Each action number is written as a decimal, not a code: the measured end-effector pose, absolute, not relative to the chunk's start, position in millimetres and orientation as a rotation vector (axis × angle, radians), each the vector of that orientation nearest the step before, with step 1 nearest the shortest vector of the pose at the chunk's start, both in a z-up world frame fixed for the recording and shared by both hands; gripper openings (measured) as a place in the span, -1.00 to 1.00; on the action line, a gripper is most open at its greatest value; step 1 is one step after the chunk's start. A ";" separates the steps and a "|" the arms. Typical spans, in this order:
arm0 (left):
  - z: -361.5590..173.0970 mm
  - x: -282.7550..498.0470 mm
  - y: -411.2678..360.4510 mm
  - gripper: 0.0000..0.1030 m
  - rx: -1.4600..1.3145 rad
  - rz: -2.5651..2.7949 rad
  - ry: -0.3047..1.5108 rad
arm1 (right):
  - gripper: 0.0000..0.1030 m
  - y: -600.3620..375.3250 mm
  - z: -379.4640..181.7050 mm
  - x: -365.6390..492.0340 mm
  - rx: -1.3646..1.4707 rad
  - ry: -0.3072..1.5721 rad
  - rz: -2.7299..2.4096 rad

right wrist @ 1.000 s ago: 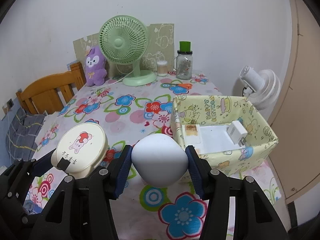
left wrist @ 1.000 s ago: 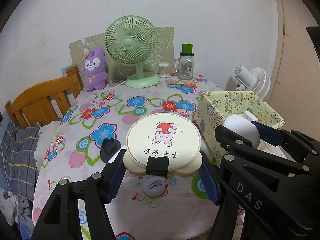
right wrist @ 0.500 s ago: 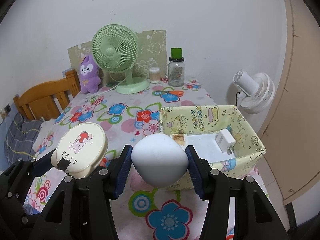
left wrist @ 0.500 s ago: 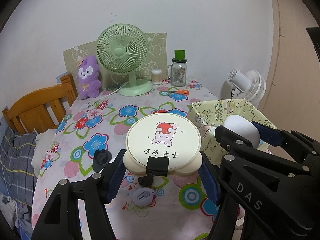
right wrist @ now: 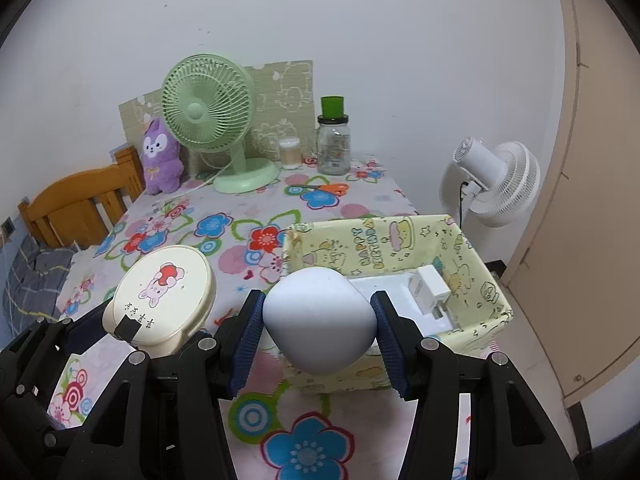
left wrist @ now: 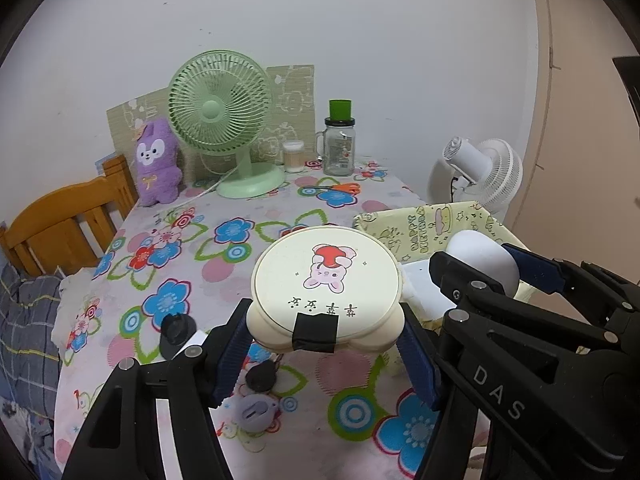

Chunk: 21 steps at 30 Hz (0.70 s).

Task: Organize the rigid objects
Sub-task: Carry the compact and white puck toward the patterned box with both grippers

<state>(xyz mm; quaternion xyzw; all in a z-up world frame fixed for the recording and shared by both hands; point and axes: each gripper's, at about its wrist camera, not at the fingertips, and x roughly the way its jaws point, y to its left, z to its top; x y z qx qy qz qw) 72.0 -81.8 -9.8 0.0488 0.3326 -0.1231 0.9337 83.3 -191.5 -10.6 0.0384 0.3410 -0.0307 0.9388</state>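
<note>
My left gripper point(left wrist: 326, 350) is shut on a cream round case point(left wrist: 326, 292) with a pink rabbit sticker, held above the flowered tablecloth. That case point(right wrist: 160, 296) also shows at the left of the right wrist view. My right gripper point(right wrist: 318, 334) is shut on a white egg-shaped object point(right wrist: 320, 318), held just in front of a yellow cartoon-print box point(right wrist: 400, 240). Inside the box lies a white plug adapter point(right wrist: 430, 290) on a white sheet. The egg-shaped object point(left wrist: 480, 260) and box point(left wrist: 432, 220) also appear at the right of the left wrist view.
On the tablecloth under the left gripper lie two small black pieces point(left wrist: 176, 330) point(left wrist: 261, 376) and a grey round piece point(left wrist: 256, 412). At the back stand a green fan point(left wrist: 220, 116), a purple plush point(left wrist: 156, 160), a glass jar point(left wrist: 339, 146) and orange scissors point(left wrist: 340, 188). A wooden chair point(left wrist: 60, 220) is left; a white fan point(right wrist: 496, 182) right.
Both grippers have drawn back and risen slightly with their loads. The table, fan and box look farther away, and more of the near tablecloth shows.
</note>
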 end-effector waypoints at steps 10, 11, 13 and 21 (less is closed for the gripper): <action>-10.0 83.3 -105.6 0.37 0.119 -0.277 0.679 | 0.10 -216.5 -12.2 93.0 0.098 0.695 -0.088; -10.2 84.9 -108.7 0.37 0.122 -0.280 0.680 | 0.10 -219.0 -12.5 94.0 0.102 0.696 -0.091; -10.7 87.4 -112.9 0.37 0.126 -0.285 0.681 | 0.10 -224.9 -13.7 96.6 0.106 0.697 -0.098; -15.3 101.4 -133.0 0.37 0.138 -0.302 0.697 | 0.11 -242.6 -19.0 107.3 0.120 0.711 -0.118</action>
